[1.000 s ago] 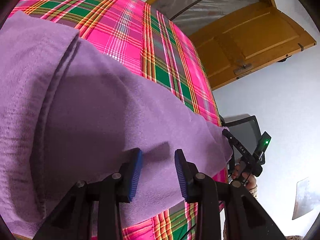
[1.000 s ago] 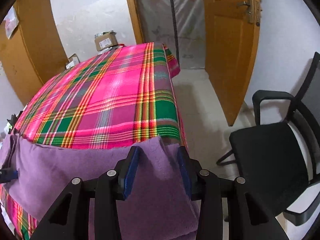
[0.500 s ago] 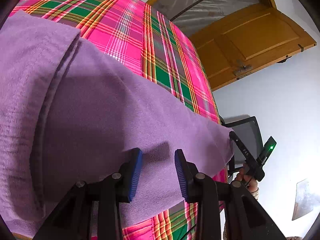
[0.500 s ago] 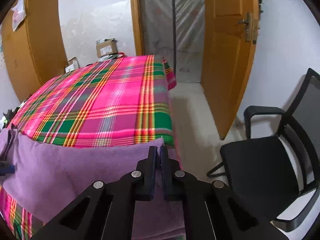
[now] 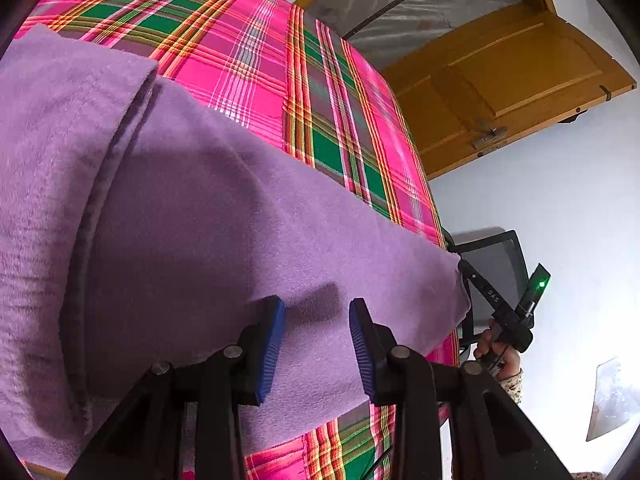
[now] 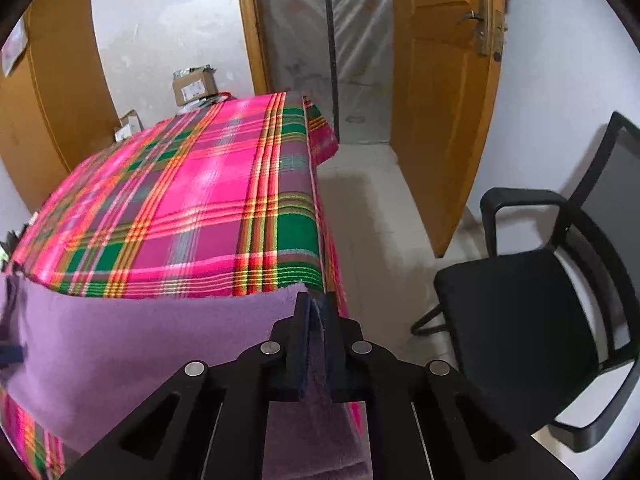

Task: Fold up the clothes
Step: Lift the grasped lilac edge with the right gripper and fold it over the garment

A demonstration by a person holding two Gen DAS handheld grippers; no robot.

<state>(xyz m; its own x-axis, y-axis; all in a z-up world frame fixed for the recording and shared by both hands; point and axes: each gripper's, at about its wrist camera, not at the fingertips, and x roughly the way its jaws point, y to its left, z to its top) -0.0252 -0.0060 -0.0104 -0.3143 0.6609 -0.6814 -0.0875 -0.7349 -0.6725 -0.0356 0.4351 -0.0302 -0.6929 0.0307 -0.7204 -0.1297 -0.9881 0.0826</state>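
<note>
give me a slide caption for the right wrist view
Right gripper clamped on purple garment corner at plaid table edge.

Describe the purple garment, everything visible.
The purple garment looks like soft, fuzzy fleece. It lies across the near edge of the plaid tablecloth, partly hanging over, with a stitched seam and a flap folded over at its left end. The right gripper is shut on its right corner; the left gripper is open over its middle.
</note>
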